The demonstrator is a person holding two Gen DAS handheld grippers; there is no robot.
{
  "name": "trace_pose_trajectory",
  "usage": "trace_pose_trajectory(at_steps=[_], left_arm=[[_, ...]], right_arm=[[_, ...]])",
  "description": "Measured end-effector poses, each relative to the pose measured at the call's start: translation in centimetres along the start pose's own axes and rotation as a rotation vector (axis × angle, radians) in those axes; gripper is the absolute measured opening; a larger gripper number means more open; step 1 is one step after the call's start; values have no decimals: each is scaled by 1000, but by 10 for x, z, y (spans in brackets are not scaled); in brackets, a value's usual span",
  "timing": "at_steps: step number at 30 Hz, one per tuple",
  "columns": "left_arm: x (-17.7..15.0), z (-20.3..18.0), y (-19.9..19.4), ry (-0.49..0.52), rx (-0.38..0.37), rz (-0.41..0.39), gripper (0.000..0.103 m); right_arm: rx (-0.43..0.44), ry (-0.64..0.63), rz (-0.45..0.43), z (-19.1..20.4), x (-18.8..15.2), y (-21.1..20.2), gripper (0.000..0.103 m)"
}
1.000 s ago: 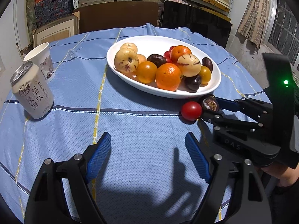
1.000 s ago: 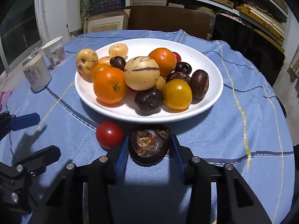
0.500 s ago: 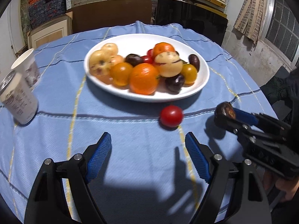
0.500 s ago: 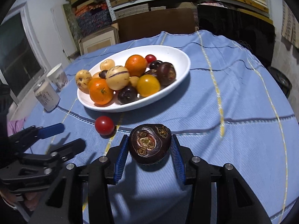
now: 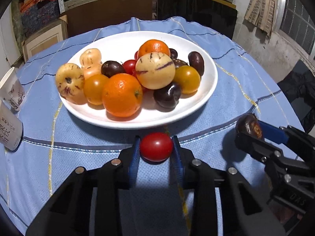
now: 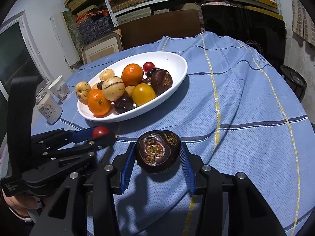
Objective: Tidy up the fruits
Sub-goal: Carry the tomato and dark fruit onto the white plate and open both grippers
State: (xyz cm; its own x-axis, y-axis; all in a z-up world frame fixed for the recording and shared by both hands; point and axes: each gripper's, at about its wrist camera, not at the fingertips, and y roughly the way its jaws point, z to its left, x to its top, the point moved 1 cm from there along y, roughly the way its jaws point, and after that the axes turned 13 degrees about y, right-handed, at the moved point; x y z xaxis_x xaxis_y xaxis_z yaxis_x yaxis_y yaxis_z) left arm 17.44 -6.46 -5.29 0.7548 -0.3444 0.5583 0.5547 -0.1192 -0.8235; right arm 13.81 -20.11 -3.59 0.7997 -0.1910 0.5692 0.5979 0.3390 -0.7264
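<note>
A small red tomato (image 5: 156, 146) lies on the blue cloth just in front of the white plate (image 5: 212, 74), which is piled with oranges, yellow and dark fruits. My left gripper (image 5: 156, 148) is closing on the tomato, and both blue pads touch its sides. The right wrist view shows the same grip, with the tomato (image 6: 100, 131) at the left gripper (image 6: 101, 134). My right gripper (image 6: 157, 154) is shut on a dark purple fruit (image 6: 157, 151), held above the cloth to the right of the plate (image 6: 177, 63). That fruit (image 5: 248, 124) also shows at the right of the left wrist view.
A drink can (image 5: 7, 129) and a paper cup (image 5: 10, 90) stand at the left of the table. The round table's edge curves away at the right. Shelves, boxes and a dark panel stand behind the table.
My left gripper moved forward to the red tomato and closed from wide open onto it. The right gripper carried the dark fruit away from the plate to the right.
</note>
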Motion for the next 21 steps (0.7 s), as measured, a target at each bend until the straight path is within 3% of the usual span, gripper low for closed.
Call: trace_pose_trajectory(at_steps=[10,21], left_arm=[[-17,14,-26,-29,1,-18,31],[-22,24,-67,-13,18,-80,31]], right_arm=[[6,-15,-8,3,-1,-1,46],[99,-9,-1,16,-1,-8,46]])
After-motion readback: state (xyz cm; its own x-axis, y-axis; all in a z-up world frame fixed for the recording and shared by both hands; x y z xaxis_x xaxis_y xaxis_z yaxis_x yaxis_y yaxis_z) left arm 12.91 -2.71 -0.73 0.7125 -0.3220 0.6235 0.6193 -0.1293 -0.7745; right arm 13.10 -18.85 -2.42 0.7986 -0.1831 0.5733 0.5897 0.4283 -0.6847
